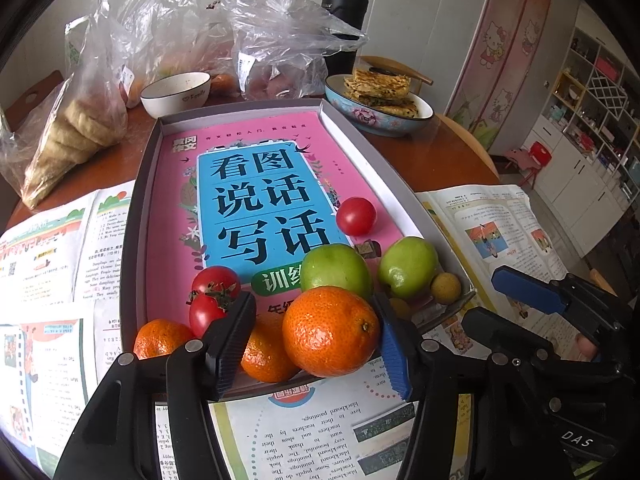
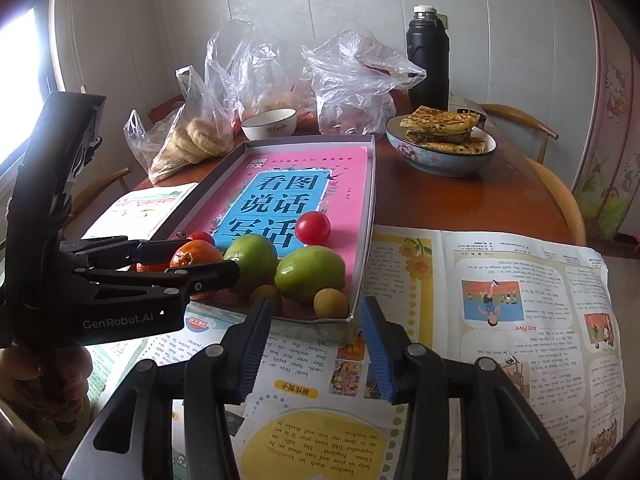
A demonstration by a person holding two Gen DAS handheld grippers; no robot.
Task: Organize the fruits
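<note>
**A:** Where is my left gripper (image 1: 312,334)?

**B:** Over the tray's near edge, its jaws spread on either side of the big tangerine (image 1: 330,331). I can't tell whether the pads still touch the peel. The tangerine sits on the near rim of the grey tray (image 1: 362,148), with two more tangerines (image 1: 160,338) to its left and two cherry tomatoes (image 1: 215,284) behind them.

**A:** And the right gripper (image 2: 316,344)?

**B:** Released and empty, hovering over the open workbook (image 2: 500,280) on the surface, just short of the tray's corner.

**A:** What does each camera add?

**B:** My right camera shows both small yellow-brown fruits (image 2: 330,303) before the two green fruits (image 2: 310,273), and "GenRobot.AI" on the left gripper's body. The left camera shows a white shelf unit (image 1: 592,120) across the room.

**A:** Other writing?

**B:** The pink book in the tray reads "看图说话写话", and the white bowl (image 1: 176,94) says "Family".
</note>
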